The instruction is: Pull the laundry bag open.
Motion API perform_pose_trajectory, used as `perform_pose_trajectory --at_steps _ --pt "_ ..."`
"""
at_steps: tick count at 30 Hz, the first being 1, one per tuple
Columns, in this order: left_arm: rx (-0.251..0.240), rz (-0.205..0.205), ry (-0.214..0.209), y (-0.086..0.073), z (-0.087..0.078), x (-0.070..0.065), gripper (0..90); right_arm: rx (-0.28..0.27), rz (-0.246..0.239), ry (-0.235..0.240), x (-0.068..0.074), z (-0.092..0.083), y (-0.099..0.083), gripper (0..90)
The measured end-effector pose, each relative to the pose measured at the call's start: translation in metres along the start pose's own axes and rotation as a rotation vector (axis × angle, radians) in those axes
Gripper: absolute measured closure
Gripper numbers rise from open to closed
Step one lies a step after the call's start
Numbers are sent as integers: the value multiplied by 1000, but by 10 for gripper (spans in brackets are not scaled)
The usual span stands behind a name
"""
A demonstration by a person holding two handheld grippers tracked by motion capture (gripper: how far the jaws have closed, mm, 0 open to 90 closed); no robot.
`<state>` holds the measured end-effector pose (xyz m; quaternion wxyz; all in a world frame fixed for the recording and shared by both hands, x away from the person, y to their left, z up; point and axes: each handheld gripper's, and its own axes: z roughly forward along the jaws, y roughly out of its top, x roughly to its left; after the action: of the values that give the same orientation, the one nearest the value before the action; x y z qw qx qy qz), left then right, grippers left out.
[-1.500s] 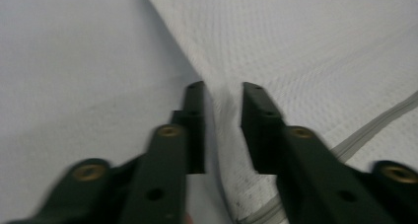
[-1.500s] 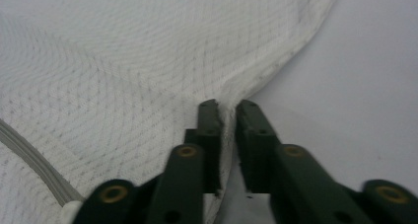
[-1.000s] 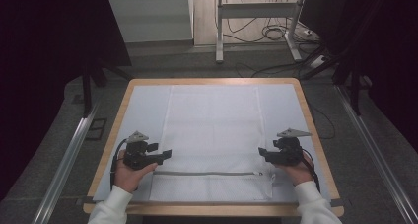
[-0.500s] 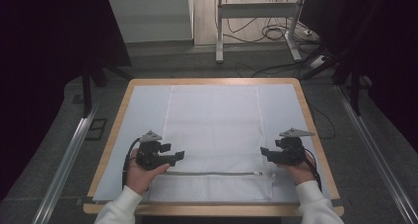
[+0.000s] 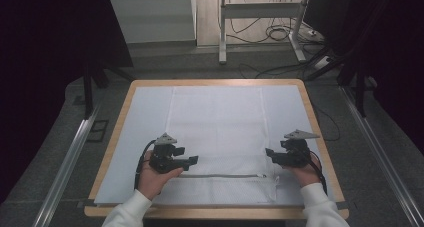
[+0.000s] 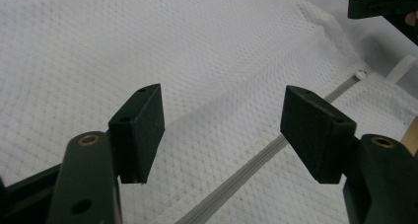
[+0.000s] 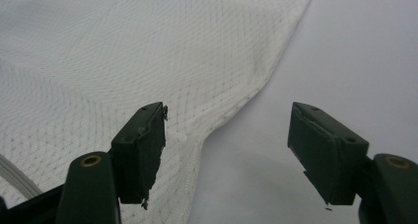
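A white mesh laundry bag is lying flat on a pale sheet covering a wooden-rimmed table, its grey zipper running across the end nearest the person. The left gripper is hovering over the bag just above the zipper's left stretch, its jaws standing apart after narrowing slightly, with nothing pinched between them; the left gripper view is showing the two black pads spread over mesh, the zipper band passing diagonally beneath, and the small white zipper pull sitting farther along near the bag's edge. The right gripper is sitting at the bag's right edge, close to the zipper's pull end, its jaws likewise released and gripping nothing. In the right gripper view, one pad is hanging over the mesh while the other is hanging over the bare sheet, the bag's hemmed edge curving between them. White sleeves are entering from the near edge of the table.
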<state>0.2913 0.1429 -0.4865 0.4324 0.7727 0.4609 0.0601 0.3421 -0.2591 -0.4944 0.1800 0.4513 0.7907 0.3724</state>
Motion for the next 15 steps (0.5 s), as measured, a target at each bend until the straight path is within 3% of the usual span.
perform_pose_trajectory --at_steps 5,15 --pt "16 14 -14 1 7 -7 339 -4 -11 9 2 0 0 305" --pt "10 5 -54 6 15 -19 332 8 -12 -2 0 3 1 304"
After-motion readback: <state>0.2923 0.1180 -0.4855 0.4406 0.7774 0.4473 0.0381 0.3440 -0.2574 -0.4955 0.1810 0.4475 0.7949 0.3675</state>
